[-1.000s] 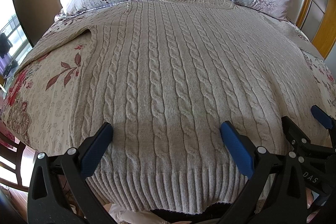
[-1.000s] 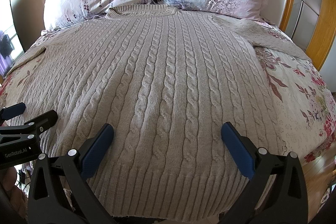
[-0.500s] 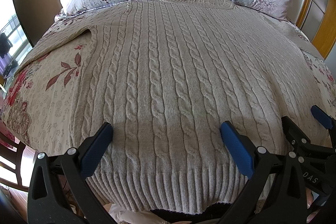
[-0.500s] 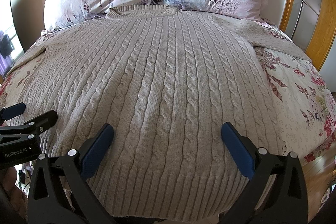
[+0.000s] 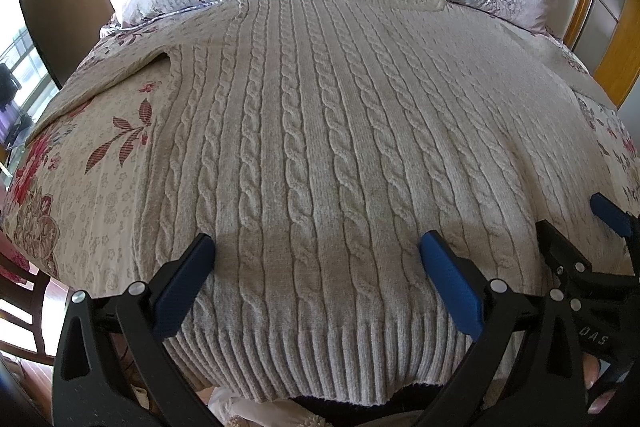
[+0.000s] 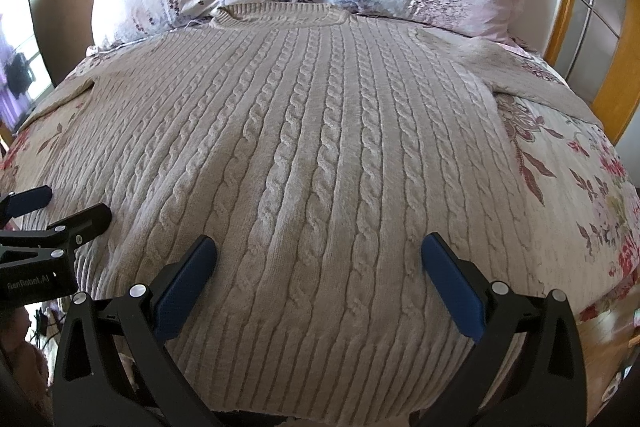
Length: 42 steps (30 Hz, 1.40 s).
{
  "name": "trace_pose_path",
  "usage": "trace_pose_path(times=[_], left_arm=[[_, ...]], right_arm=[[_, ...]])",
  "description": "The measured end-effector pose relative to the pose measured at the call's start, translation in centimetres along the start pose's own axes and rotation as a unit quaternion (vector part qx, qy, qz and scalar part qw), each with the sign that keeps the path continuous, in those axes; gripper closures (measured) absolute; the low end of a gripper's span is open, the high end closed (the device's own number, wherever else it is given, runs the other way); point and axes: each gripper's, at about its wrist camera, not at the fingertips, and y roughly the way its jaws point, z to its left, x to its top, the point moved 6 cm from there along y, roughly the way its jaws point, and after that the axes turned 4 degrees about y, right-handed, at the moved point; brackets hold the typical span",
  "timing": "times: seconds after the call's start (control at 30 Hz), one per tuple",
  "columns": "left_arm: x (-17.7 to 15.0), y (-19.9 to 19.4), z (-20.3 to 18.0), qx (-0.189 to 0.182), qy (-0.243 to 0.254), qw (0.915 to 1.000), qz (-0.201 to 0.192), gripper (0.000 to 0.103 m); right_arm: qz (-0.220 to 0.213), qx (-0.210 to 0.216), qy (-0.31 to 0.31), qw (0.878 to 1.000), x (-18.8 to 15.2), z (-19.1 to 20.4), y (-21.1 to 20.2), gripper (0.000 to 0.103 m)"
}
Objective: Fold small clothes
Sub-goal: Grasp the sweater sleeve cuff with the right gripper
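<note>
Nothing moved: both claws, left (image 5: 316,259) and right (image 6: 318,259), stay spread above sweater (image 5: 320,131).

Sweater (image 5: 320,147) hem: lowest edge hidden behind gripper frames in both views.
Dark item (image 5: 360,403) beneath hem: mostly covered, unidentifiable.
Right gripper (image 5: 576,227): cropped at the left view's edge.
Sleeve (image 6: 532,75) cuffs: hidden.
</note>
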Motion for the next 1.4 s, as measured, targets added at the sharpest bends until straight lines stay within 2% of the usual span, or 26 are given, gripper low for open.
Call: trace_pose_path(times=[0.2,0.4,0.5,0.6,0.7,0.77,0.8,0.87,0.97,1.07,1.17,1.23,1.4], left_arm=[[0.0,0.0,0.3,-0.010,0.015,0.9998,0.009,0.002],[1.3,0.7,0.6,-0.018,0.037,0.9991,0.013,0.002],[2.3,1.1,0.8,-0.017,0.045,0.9988,0.011,0.002],[4.0,1.5,1.5,-0.009,0.049,0.9988,0.004,0.002],[5.5,1.4,2.4,-0.004,0.045,0.9989,-0.010,0.002],[7.0,1.4,3.2,-0.013,0.036,0.9990,-0.020,0.002],[7.7,1.4,3.5,-0.019,0.030,0.9991,-0.024,0.002],[8.8,1.5,4.0,-0.026,0.023,0.9990,-0.027,0.002],[10.5,1.8,4.4,-0.016,0.020,0.9992,-0.031,0.002],[11.8,2.2,4.3,-0.017,0.024,0.9990,-0.034,0.002],[12.7,2.9,3.9,-0.032,0.024,0.9987,-0.032,0.002],[13.2,3.4,3.6,-0.046,0.024,0.9982,-0.030,0.002],[14.0,5.1,2.8,-0.042,0.027,0.9984,-0.026,0.002]], right_arm=[[0.001,0.033,-0.030,0.999,0.5,-0.2,0.3,0.001],[0.000,0.070,-0.048,0.996,1.2,-0.4,0.3,0.001],[-0.001,0.089,-0.010,0.996,3.1,-2.1,0.3,0.001],[-0.009,0.096,0.087,0.992,6.7,-7.2,0.5,0.006],[-0.021,0.080,0.167,0.982,9.5,-12.5,1.0,0.015],[-0.028,0.053,0.244,0.968,11.5,-17.7,1.7,0.021],[-0.029,0.047,0.260,0.964,12.0,-19.0,2.0,0.021],[-0.030,0.018,0.310,0.950,13.1,-23.2,2.9,0.028],[-0.026,-0.009,0.362,0.932,13.7,-27.2,4.1,0.035],[-0.015,-0.028,0.425,0.905,13.3,-31.3,5.6,0.043],[-0.003,-0.036,0.478,0.877,12.6,-34.1,7.1,0.050],[-0.001,-0.034,0.502,0.864,12.4,-35.1,7.7,0.053],[-0.024,-0.025,0.527,0.849,12.9,-36.7,8.2,0.055]])
